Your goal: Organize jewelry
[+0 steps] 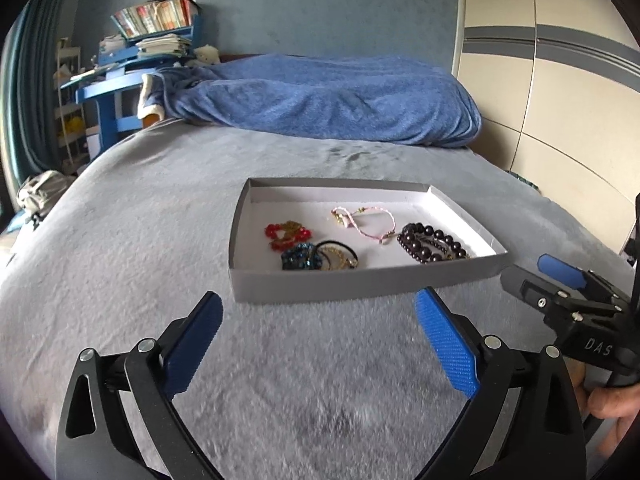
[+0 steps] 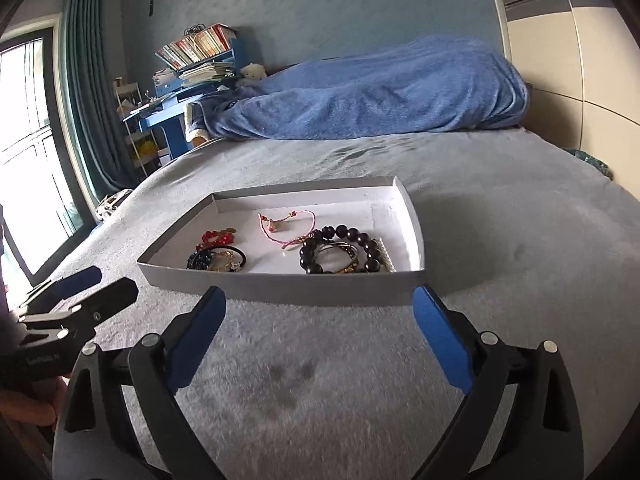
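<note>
- Jewelry — a dark bead bracelet (image 1: 434, 242), a pink cord bracelet (image 1: 362, 220) — is seen mid-frame inside the grey cardboard tray (image 1: 360, 280).
- Light, limp strands are judged best pinched at one bead or cord.
- Left gripper (image 1: 320, 340) and right gripper (image 2: 320, 336) are held wide apart, empty.

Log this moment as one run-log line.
left gripper: open, empty | right gripper: open, empty | tray: on bed, holds dark bead bracelet, pink cord bracelet, red beads

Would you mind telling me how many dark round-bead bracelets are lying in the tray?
1, as far as I can tell: the dark bead bracelet lies at the right end of the grey tray. Thinner bangles and a pearl strand nest with it, so another may be hidden.
</note>
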A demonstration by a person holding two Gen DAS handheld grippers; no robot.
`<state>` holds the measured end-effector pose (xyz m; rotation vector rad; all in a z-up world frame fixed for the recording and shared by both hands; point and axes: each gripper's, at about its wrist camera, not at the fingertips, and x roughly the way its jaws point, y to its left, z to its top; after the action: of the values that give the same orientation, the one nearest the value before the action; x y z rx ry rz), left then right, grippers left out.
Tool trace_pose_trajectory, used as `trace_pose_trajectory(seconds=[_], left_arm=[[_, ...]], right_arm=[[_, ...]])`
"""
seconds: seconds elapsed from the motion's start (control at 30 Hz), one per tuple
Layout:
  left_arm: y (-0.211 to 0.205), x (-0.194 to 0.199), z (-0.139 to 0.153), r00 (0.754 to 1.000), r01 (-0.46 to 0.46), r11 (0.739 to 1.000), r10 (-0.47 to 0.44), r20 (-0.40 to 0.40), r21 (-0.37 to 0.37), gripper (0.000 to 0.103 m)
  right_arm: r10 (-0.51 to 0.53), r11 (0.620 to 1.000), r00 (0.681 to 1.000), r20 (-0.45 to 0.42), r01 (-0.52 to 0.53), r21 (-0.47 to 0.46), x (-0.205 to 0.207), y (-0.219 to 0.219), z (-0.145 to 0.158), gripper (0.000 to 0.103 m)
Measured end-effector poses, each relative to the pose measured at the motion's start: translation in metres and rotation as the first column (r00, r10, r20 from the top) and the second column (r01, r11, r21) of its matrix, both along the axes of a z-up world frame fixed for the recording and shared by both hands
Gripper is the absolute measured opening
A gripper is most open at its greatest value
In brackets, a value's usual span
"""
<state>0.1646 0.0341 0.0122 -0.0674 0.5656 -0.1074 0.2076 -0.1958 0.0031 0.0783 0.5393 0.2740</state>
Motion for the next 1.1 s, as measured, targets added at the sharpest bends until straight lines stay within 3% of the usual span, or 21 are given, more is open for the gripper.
trace_pose_trajectory(seconds=[0.4,0.73,1.1], left_arm=[[-0.019,-0.012,-0.008,0.999,0.016,0.995,-0.020,0.032,0.097,0.098],[-0.009,-0.014,-0.008,0.999,0.016,0.999,-0.017,0.029,0.037,0.098],[-0.010,-0.014,-0.008,0.999,0.027,0.999,-0.027,0.027,0.025,0.098]], right_arm=[[-0.033,0.999,0.999,-0.012,0.033,-0.013,-0.006,-0.004,-0.009,0.097],[-0.038,0.999,0.999,-0.009,0.038,-0.021,-0.008,-0.002,-0.010,0.097],[-0.031,0.999,1.000,-0.003,0.031,-0.033,-0.008,-0.001,-0.010,0.097]])
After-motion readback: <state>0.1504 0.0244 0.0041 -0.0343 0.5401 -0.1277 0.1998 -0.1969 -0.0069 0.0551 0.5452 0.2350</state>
